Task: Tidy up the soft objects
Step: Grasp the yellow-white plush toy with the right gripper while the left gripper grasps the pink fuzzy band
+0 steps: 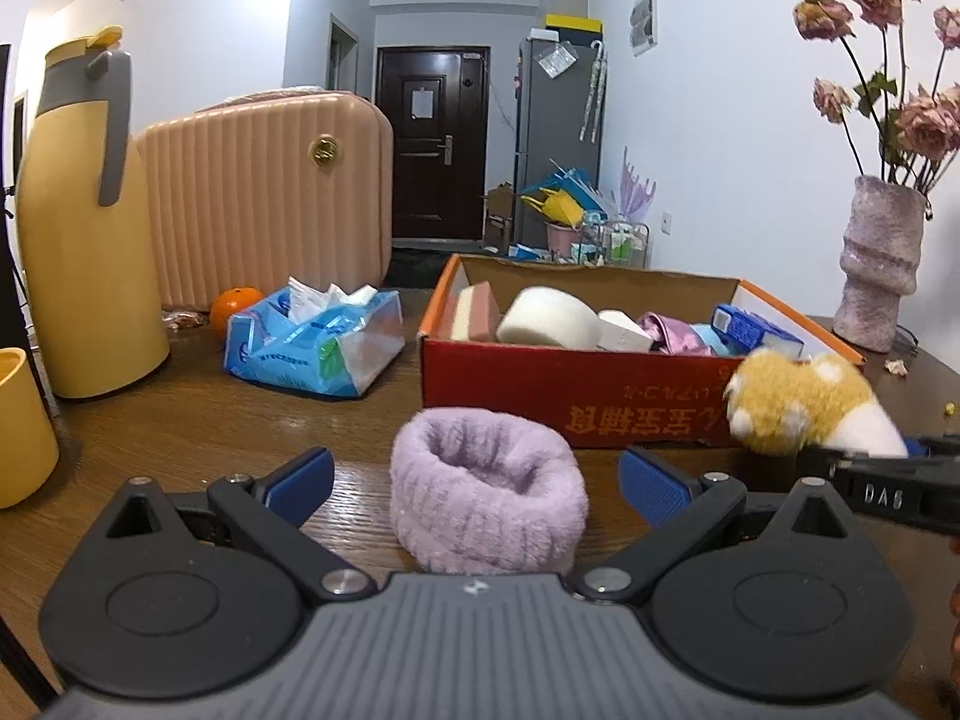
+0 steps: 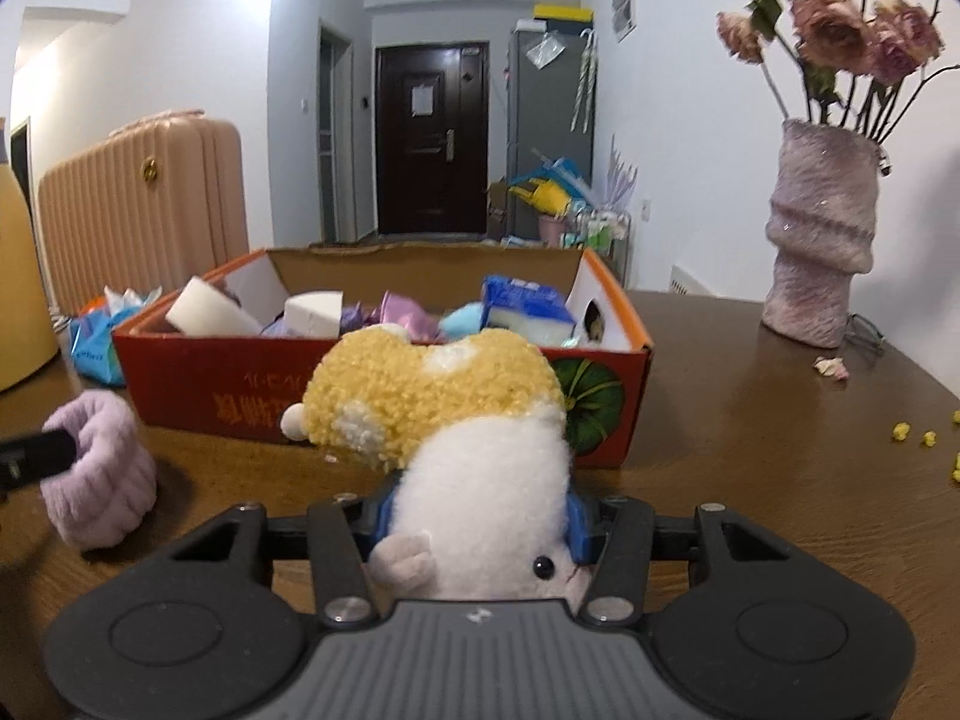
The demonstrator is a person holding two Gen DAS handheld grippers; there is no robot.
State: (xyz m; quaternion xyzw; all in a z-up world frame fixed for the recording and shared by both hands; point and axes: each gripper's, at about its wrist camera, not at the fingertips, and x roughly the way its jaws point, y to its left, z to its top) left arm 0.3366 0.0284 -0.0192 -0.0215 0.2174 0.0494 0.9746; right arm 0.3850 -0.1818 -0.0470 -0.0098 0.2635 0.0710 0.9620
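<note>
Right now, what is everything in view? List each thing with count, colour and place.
plush toy: one, yellow and white, before the box, in the right gripper
fluffy band: one, lilac, on the table between the left gripper's fingers
cardboard box: one, red-orange, mid-table, holding sponges and packets
tissue pack: one, blue, left of the box
orange: one, behind the tissues
thermos jug: one, yellow, far left
suitcase: one, pink, behind
vase: one, mauve, right, dried roses
table: one, brown wood
left gripper: open
right gripper: shut on plush toy
</note>
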